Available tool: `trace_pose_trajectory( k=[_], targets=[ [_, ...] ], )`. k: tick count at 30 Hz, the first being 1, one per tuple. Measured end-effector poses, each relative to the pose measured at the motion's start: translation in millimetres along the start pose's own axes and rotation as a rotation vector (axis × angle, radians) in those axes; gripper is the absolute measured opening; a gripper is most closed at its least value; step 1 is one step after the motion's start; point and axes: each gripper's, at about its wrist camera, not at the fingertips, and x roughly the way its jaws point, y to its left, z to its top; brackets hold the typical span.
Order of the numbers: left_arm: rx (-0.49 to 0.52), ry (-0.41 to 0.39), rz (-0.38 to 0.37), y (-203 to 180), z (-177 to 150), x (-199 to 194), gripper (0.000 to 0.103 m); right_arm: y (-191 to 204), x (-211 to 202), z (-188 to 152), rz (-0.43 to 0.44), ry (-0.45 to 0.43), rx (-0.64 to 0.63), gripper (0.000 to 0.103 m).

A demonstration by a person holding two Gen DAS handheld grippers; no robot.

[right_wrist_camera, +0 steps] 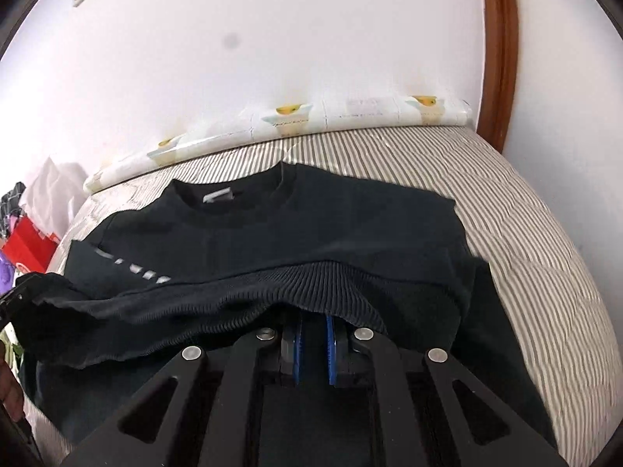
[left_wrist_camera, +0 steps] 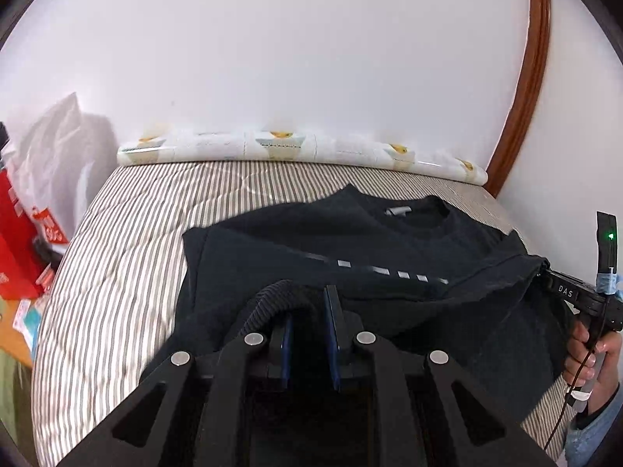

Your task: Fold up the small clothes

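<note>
Striped bed cover (left_wrist_camera: pixel 117 257) spans most of both views; a black sweatshirt (left_wrist_camera: pixel 350 241) is laid flat on it, neck label (left_wrist_camera: pixel 397 210) towards the patterned bolster (left_wrist_camera: pixel 272 148) at the wall side.

Step in hand, as judged: bottom hem being carried up towards the collar for a half fold. Ribbed hem (right_wrist_camera: pixel 296 292) is seen raised and stretched between both tools, above the chest of the sweatshirt.

Left gripper (left_wrist_camera: pixel 309 311): jaws set narrow, ribbed hem bunched at the blue pads (left_wrist_camera: pixel 333 330); read as clamped on it, though a slit shows between the pads. Right gripper (right_wrist_camera: pixel 313 325): jaws narrow, hem draped over the tips; a grip is judged likely, contact itself is covered by cloth.

Next move, as judged: both corners to be taken level to the shoulders of the sweatshirt, laid down, then released together so the edge lands straight.

Hard to make out:
- sleeves: position not discernible, black on black
- printed dashes (left_wrist_camera: pixel 389 270) on the chest: blurred, unreadable
- red bags (left_wrist_camera: pixel 19 241) left of the bed cover: cut off by the frame edge
</note>
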Motion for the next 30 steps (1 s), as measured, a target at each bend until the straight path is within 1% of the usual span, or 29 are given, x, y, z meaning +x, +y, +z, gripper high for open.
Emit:
trace_pose_trajectory(
  k=[5,7,8,9,10,11,12,13,14,16,19,21,22,23,24,26,28,30],
  targets=[
    [0.015,0.047,-0.002,-2.1,22.5,21.1,0.015,10.4,30.1,26.0,-0.034,0.049,-0.039,0.008],
    [0.014,0.066,-0.031,-3.7,28.7,24.7,0.019,14.9,40.5,35.8,-0.020,0.085,-0.054,0.008],
    [0.001,0.059,-0.071,-2.6,31.0,22.9,0.021,17.0,42.8,38.7,-0.011,0.096,-0.064,0.008],
    [-0.011,0.047,-0.107,-1.6,32.2,20.0,0.027,19.5,42.1,43.7,0.010,0.097,-0.076,0.008],
    [-0.020,0.023,-0.152,-0.4,33.8,13.9,0.036,21.0,38.9,46.3,0.028,0.086,-0.080,0.010],
    [-0.025,-0.005,-0.177,0.4,35.6,6.8,0.040,22.7,33.0,50.2,0.043,0.064,-0.086,0.013],
    [-0.022,-0.028,-0.183,0.3,36.7,0.5,0.044,23.8,28.7,52.8,0.046,0.048,-0.091,0.016],
    [-0.012,-0.043,-0.177,-1.0,37.8,-3.4,0.044,24.9,21.6,55.4,0.042,0.025,-0.096,0.025],
    [0.000,-0.052,-0.163,-2.4,39.3,-8.2,0.044,26.0,15.2,57.0,0.030,0.004,-0.104,0.029],
    [0.017,-0.064,-0.138,-2.7,39.0,-15.8,0.044,23.8,-0.9,58.4,0.014,-0.034,-0.115,0.029],
    [0.022,-0.066,-0.115,4.2,32.7,-27.4,0.044,12.5,-22.2,58.6,0.010,-0.060,-0.089,0.032],
    [0.020,-0.066,-0.105,10.8,24.3,-35.9,0.046,2.1,-39.1,55.6,0.005,-0.082,-0.078,0.036],
    [0.019,-0.067,-0.104,14.5,21.4,-39.3,0.049,-3.4,-47.0,53.6,-0.005,-0.091,-0.079,0.039],
    [0.019,-0.070,-0.106,18.0,16.5,-43.9,0.051,-6.9,-52.4,52.1,-0.013,-0.097,-0.080,0.043],
    [0.018,-0.072,-0.108,21.6,11.5,-48.2,0.052,-12.7,-61.3,47.8,-0.021,-0.105,-0.082,0.045],
    [0.018,-0.072,-0.117,29.2,2.9,-54.5,0.055,-21.1,-71.8,40.5,-0.023,-0.113,-0.085,0.053],
    [0.016,-0.062,-0.125,36.2,-7.0,-54.3,0.058,-28.9,-78.2,29.4,-0.025,-0.109,-0.097,0.059],
    [0.016,-0.019,-0.139,39.7,-15.4,-45.0,0.058,-33.3,-76.8,20.6,-0.028,-0.090,-0.115,0.061]
  ],
)
